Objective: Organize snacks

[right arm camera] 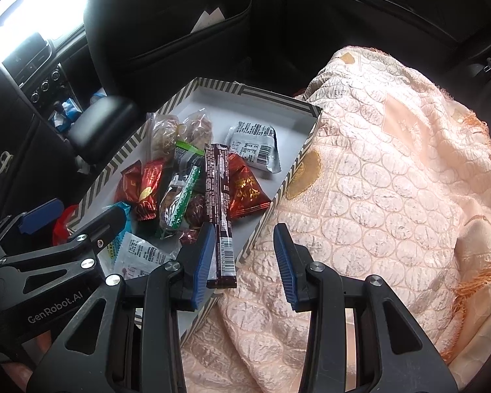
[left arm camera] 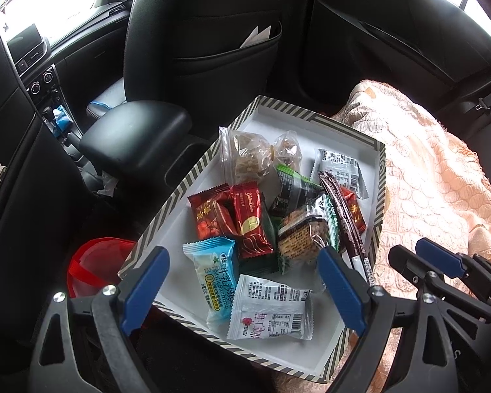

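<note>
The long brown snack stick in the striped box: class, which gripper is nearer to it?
Right. The right gripper hovers at the brown stick's near end; the left gripper is above the blue packet across the box.

Glossy plastic snack wrappers (left arm camera: pixel 252 226) lie in a matt cardboard tray (left arm camera: pixel 381 177) beside rough woven cloth (right arm camera: pixel 392 177).

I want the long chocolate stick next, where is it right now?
The long brown stick packet lies along the striped tray's right edge, beside the red triangular packet, its near end overhanging toward the right gripper.
</note>
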### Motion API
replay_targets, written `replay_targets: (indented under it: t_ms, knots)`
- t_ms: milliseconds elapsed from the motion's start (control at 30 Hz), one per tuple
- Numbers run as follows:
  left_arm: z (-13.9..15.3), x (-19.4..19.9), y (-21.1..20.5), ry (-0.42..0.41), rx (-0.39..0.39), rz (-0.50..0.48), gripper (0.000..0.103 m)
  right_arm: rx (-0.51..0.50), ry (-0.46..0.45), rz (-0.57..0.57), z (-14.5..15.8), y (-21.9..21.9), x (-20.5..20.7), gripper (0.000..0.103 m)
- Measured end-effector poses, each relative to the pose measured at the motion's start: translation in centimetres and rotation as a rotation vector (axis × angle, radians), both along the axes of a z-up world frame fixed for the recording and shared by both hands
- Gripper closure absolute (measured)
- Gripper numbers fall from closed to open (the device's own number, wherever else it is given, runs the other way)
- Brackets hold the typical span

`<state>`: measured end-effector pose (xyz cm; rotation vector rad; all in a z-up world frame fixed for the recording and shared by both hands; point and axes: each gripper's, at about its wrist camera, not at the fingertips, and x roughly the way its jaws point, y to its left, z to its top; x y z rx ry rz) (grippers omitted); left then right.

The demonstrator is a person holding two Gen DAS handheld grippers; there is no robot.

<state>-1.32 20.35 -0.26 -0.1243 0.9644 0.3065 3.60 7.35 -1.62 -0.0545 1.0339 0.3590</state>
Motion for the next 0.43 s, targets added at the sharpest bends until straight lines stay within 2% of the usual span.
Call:
replay_targets:
  t_ms: [267, 433]
  knots:
    - [0.42, -0.39, 0.08, -0.058, 0.007, -0.003, 0.009, -0.003, 0.004, 0.01, -0.2, 0.27, -0.13, 0.066]
    - [0.34, -0.32, 0.38, -0.058, 0.019, 0.009, 0.009, -0.003, 0.003, 0.015, -0.25, 0.33, -0.23, 0.066]
